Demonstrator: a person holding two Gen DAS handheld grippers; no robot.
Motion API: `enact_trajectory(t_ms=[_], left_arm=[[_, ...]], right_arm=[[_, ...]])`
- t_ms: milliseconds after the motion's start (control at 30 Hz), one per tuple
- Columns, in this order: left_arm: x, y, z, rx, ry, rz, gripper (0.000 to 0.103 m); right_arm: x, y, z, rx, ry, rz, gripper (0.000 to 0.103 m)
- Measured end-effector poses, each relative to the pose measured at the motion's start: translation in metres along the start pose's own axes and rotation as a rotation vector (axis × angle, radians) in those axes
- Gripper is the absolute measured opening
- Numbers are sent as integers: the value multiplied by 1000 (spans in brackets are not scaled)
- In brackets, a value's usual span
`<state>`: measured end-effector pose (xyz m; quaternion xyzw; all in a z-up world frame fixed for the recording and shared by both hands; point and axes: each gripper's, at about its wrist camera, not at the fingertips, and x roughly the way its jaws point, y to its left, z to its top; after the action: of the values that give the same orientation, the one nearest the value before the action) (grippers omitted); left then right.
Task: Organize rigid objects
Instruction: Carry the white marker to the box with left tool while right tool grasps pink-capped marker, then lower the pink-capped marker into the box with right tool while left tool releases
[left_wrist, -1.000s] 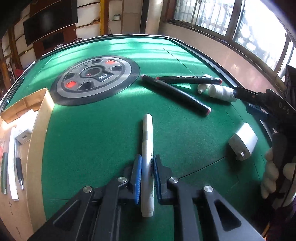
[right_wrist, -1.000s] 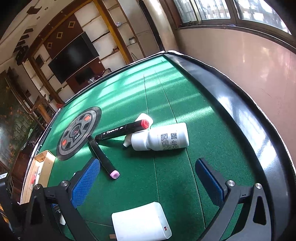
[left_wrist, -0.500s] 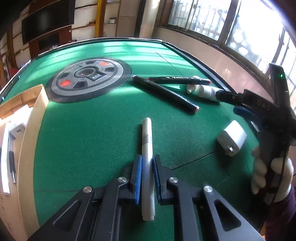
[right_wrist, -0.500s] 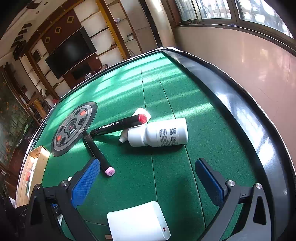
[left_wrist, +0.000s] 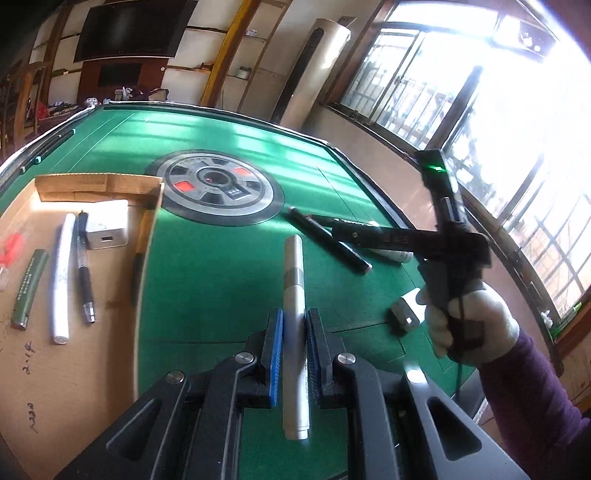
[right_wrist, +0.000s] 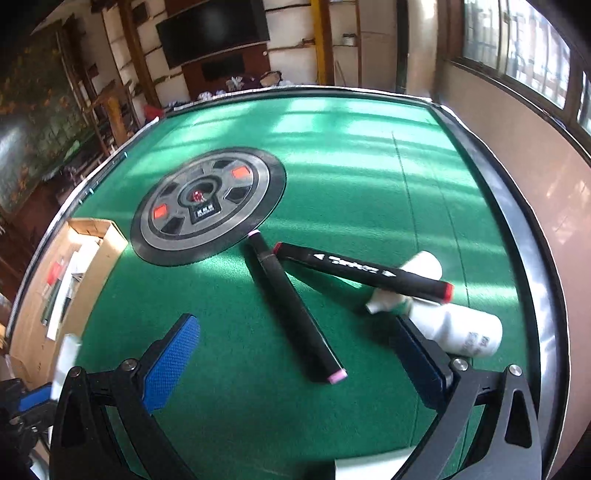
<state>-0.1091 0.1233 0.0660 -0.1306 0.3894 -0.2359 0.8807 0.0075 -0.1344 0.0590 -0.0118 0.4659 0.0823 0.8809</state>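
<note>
Two grippers work a green bench: the left gripper, jaws clamped on a white marker, carries it lifted, seemingly toward the cardboard tray, while the right gripper, jaws apart, hovers over a black marker.

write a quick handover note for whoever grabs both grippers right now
Left gripper: shut on the white marker, above the green table.
Right gripper: open, holding nothing, over the pink-tipped black marker.
Done: cardboard tray already holds pens and a white adapter.
Left: tray the white marker, then the pink-tipped marker, red-tipped marker, white bottle and white charger.
</note>
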Motion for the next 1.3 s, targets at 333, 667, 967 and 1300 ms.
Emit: enact_trajectory(t_ms=[333, 667, 967, 1300], left_arm=[[-71, 91, -6, -153, -91, 115, 12], [-93, 132, -26, -260, -122, 166, 12], [-88, 150, -24, -274, -83, 243, 12], [-74, 174, -4, -258, -13, 347, 12]], right_arm=[[56, 15, 20, -40, 111, -72, 59], [47, 18, 15, 13, 73, -22, 14], [-16, 23, 2, 138, -56, 191, 14], [-66, 90, 1, 59, -90, 410, 14]])
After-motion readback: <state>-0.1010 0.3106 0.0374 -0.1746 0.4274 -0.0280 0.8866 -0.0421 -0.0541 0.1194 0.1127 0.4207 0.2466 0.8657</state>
